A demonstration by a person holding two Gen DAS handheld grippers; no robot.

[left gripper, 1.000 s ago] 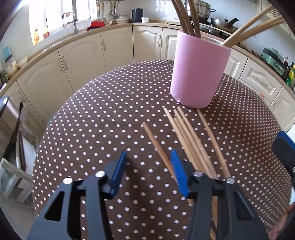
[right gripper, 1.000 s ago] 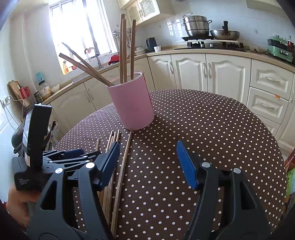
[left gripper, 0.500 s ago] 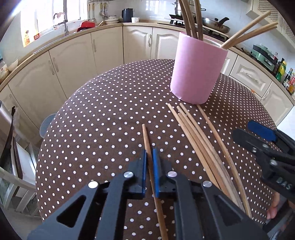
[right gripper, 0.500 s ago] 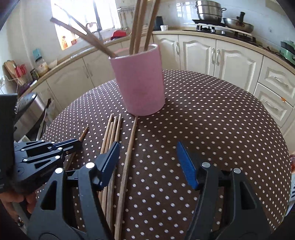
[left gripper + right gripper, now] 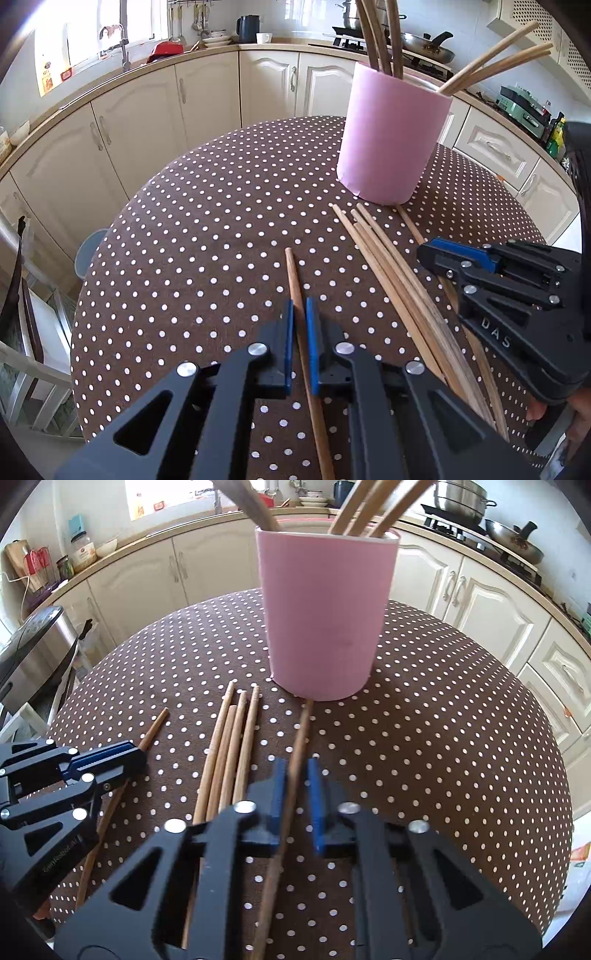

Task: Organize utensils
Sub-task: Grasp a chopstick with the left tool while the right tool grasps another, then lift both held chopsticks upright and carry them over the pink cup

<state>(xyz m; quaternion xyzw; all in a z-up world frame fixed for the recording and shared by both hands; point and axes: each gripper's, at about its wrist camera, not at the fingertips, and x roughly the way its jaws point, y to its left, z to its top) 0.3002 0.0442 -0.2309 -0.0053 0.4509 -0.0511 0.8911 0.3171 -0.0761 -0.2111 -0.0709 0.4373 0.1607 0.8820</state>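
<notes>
Left gripper (image 5: 299,325): jaws clamped on a lone chopstick (image 5: 293,273), its long axis running straight ahead between them. Right gripper (image 5: 295,790): jaws clamped on the dark chopstick (image 5: 301,734), likewise lengthwise. Cup (image 5: 325,613) stands ahead of both, nearer the right.

1. Both views are bright with daylight; it enters through a kitchen window (image 5: 110,40) at the upper left, which is blown out to white glare.
2. Soft shadows fall on the dotted tablecloth (image 5: 221,240) beside the pink cup (image 5: 391,140).
3. Fisheye distortion bends the cabinets (image 5: 147,122) and counter into curves, and dark vignetting fills the picture corners.
4. The left wrist view is sharp throughout.
5. In the right wrist view, the chopstick (image 5: 295,760) nearest the lens looks slightly smeared, and the sticks at the top edge are soft.
</notes>
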